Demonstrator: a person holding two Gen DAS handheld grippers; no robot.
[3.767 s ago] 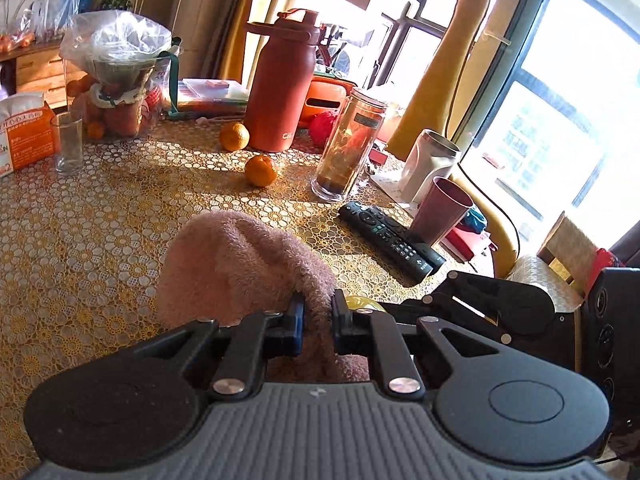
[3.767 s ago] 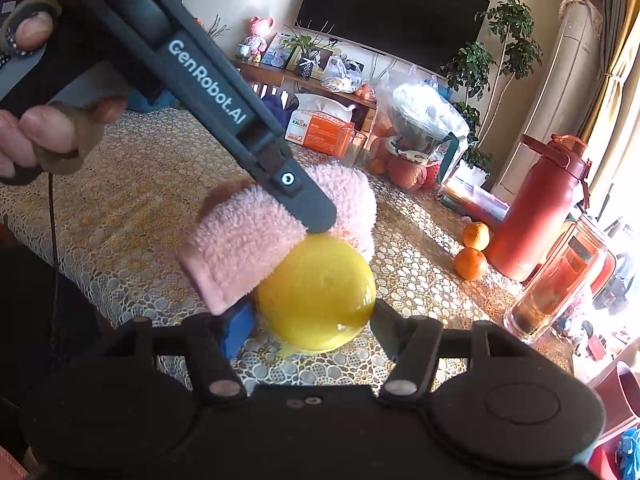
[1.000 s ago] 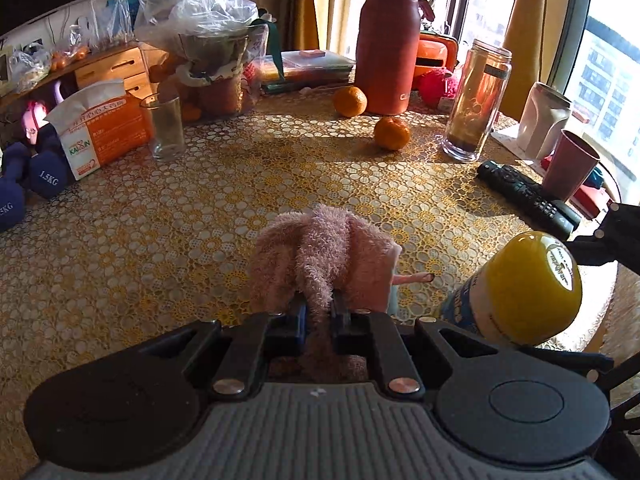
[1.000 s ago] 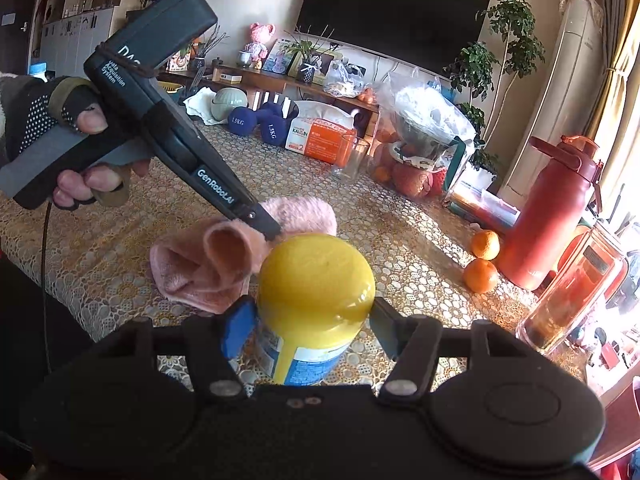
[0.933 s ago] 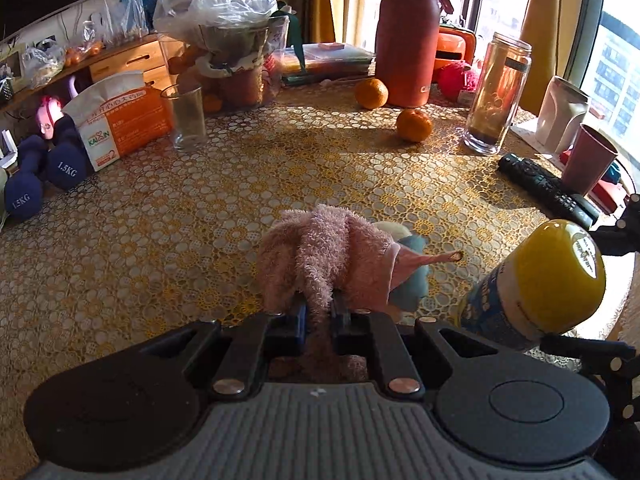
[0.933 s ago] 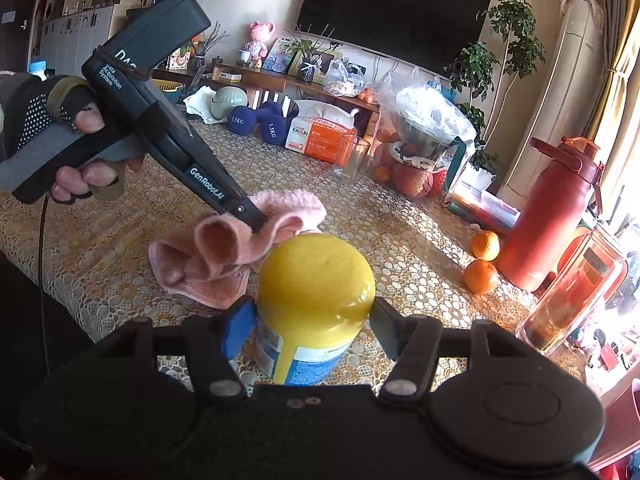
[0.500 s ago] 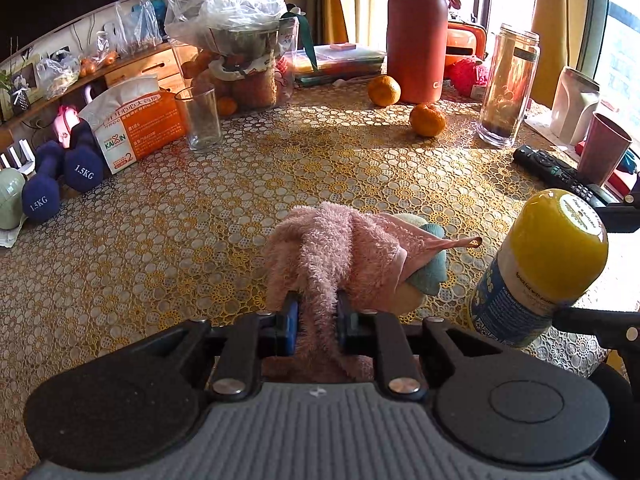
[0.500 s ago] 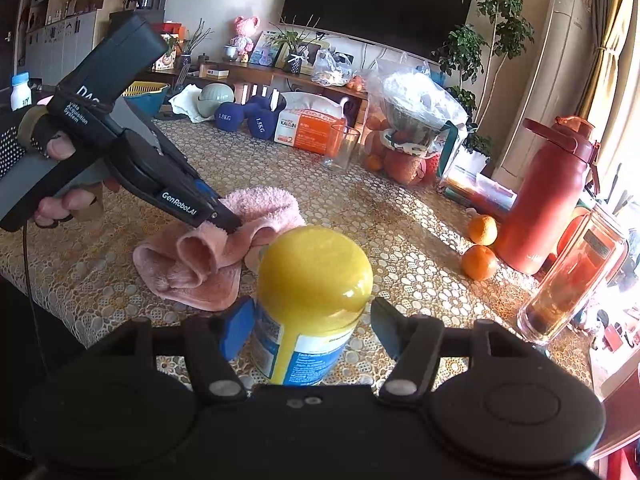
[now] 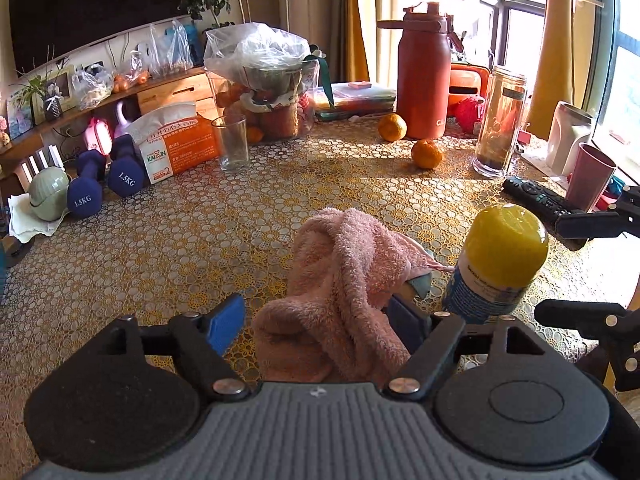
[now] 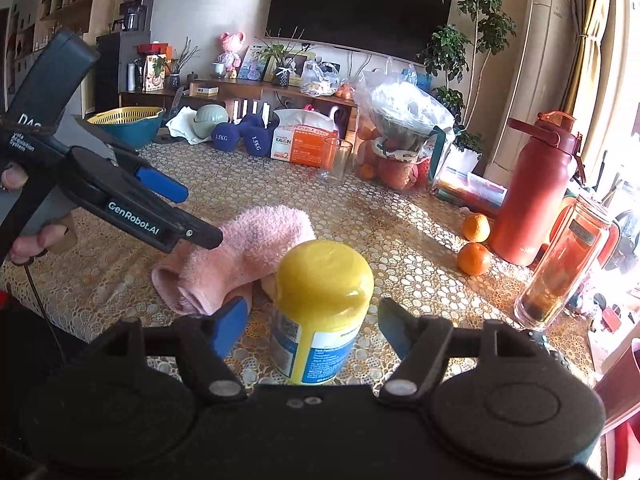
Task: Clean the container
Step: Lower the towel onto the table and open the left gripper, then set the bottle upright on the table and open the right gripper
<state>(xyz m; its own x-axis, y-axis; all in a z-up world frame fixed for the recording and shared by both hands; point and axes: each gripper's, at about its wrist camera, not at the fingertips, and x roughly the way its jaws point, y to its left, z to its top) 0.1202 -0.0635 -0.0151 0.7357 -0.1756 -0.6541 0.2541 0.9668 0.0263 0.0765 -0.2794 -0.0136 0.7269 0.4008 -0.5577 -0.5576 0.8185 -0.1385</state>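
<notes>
A container with a yellow lid and blue-white label (image 10: 320,312) stands upright on the lace-covered table (image 10: 400,240). My right gripper (image 10: 312,324) is open, its blue pads (image 10: 230,324) apart from the container on both sides. A pink towel (image 9: 340,280) lies crumpled on the table just left of the container (image 9: 500,264). My left gripper (image 9: 316,320) is open, one blue pad (image 9: 224,322) on each side of the towel. In the right wrist view the left gripper (image 10: 202,216) hovers over the towel (image 10: 248,248), held by a hand.
Behind stand a red bottle (image 9: 424,76), two oranges (image 9: 427,154), a tall glass jar (image 9: 500,120), a drinking glass (image 9: 234,142), an orange tissue box (image 9: 176,144), blue dumbbells (image 9: 104,184) and bagged fruit (image 9: 268,88). A remote (image 9: 536,196) and pink cup (image 9: 590,176) lie at the right edge.
Both grippers opened. The left one let go of the pink towel, which now rests on the table. The right one released the container, now standing upright on the table.
</notes>
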